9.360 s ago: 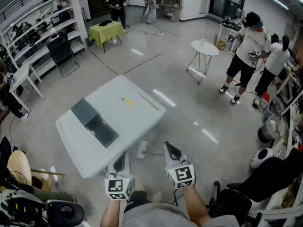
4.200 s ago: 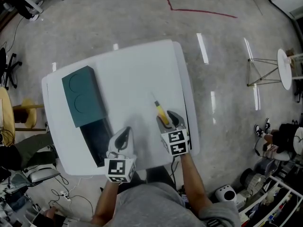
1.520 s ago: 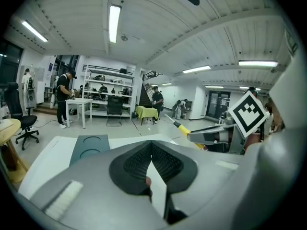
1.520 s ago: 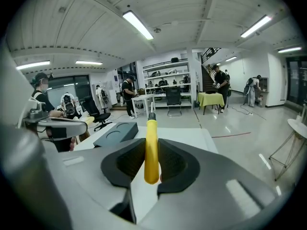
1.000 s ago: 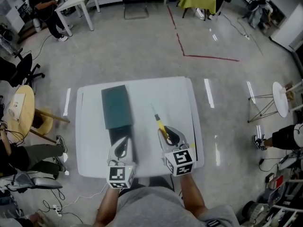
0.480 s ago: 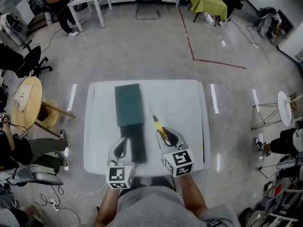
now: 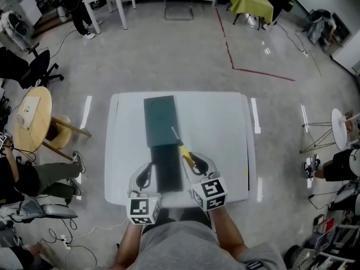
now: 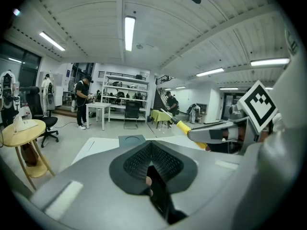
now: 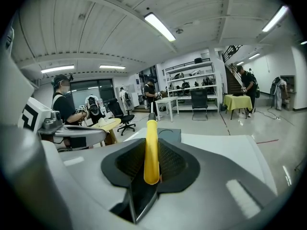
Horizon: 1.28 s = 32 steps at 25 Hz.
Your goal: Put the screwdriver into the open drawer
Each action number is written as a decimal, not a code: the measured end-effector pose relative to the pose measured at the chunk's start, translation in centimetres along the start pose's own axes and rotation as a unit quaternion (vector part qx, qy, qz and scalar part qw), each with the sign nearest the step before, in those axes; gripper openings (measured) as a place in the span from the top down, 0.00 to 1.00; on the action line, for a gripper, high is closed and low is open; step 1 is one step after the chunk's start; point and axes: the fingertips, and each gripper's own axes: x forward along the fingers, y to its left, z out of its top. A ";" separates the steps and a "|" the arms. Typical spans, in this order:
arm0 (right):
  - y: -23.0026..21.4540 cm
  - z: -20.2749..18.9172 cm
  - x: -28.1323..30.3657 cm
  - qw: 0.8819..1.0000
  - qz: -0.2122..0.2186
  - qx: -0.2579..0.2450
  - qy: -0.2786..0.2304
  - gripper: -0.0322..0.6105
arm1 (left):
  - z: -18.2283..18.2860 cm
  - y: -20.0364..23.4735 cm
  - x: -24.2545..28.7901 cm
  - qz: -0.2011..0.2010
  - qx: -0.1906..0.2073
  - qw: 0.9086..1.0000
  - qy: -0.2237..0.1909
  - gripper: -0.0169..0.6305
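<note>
In the head view a white table [image 7: 219, 128] carries a dark teal cabinet [image 7: 160, 120] whose open drawer [image 7: 167, 167] reaches toward me. My right gripper [image 7: 195, 161] is shut on the yellow handle of the screwdriver [image 7: 186, 153]. Its thin shaft points away, over the drawer's right edge. The right gripper view has the handle [image 9: 151, 152] clamped between the pads, with the cabinet [image 9: 169, 134] beyond. My left gripper [image 7: 146, 170] hovers at the drawer's left side. Its pads [image 8: 165, 162] meet with nothing between them. From there the screwdriver [image 8: 185, 127] shows at the right.
The table's near edge [image 7: 174, 202] runs just in front of me. A round wooden table [image 7: 31, 117] and seated people are to the left. A small white round table [image 7: 340, 120] stands at the right. Red tape [image 7: 253, 71] marks the floor beyond.
Both grippers have shifted left across the table. The screwdriver, earlier well right of the drawer, now lies along the drawer's right edge. The grip on it is unchanged.
</note>
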 end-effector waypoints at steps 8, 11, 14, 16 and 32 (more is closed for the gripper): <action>2.4 -2.1 1.7 1.000 0.000 0.010 0.023 0.82 | -1.8 2.4 -0.8 -0.003 -0.008 1.000 0.015 0.95; 2.9 -3.1 2.2 0.999 -0.003 0.015 0.034 0.82 | -2.5 3.0 -0.9 -0.006 -0.012 1.000 0.022 0.95; 3.5 -4.3 2.9 0.999 -0.008 0.025 0.046 0.82 | -3.4 3.6 -1.0 -0.013 -0.011 0.999 0.031 0.95; 3.8 -5.2 3.2 0.998 -0.011 0.035 0.054 0.82 | -4.0 3.7 -1.0 -0.020 -0.010 0.999 0.037 0.96; 3.9 -11.5 4.8 0.991 -0.033 0.066 0.110 0.82 | -8.4 4.2 0.2 -0.052 -0.016 0.995 0.080 0.96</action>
